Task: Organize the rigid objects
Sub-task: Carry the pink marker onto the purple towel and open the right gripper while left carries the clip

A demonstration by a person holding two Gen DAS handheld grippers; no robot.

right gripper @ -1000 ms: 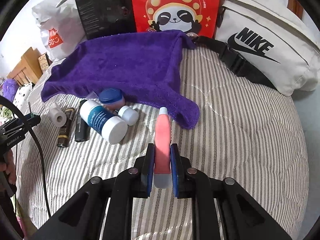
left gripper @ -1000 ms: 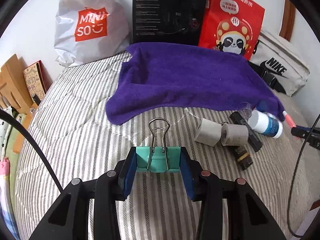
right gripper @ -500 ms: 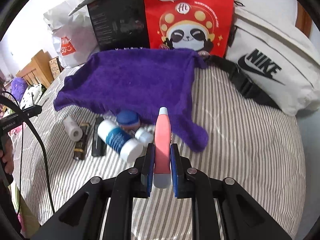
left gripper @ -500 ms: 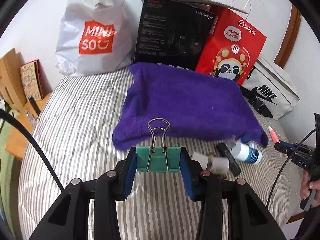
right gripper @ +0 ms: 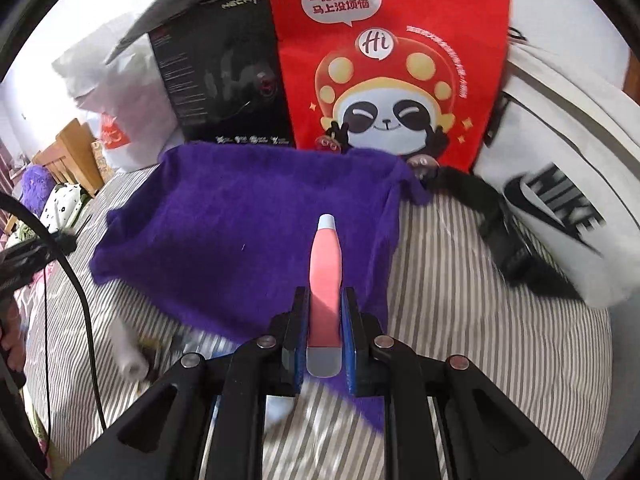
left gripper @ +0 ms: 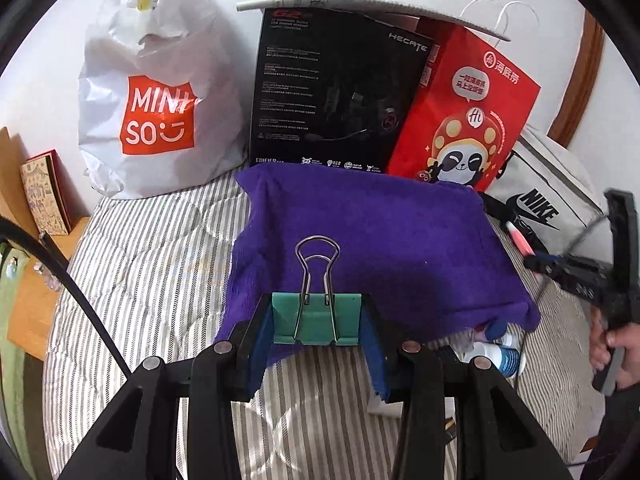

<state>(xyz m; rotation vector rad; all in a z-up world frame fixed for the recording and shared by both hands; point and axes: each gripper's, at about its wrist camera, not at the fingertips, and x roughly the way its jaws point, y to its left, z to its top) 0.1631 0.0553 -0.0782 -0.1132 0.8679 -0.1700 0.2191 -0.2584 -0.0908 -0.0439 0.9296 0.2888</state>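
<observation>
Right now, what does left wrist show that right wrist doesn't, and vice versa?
Only the left wrist view: the left gripper clamping the green binder clip, the notebook against the wall, the blue-capped bottles.

Only the right wrist view: the right gripper's own fingers from behind, the white roll.

Both: pink pen, purple towel, red panda bag, black box, Nike bag.

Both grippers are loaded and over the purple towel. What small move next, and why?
Probably lower the left gripper and set the green binder clip on the purple towel: it is shut on the clip, bare cloth lies ahead, and the right gripper, holding the pink pen, looks mid-motion.
</observation>
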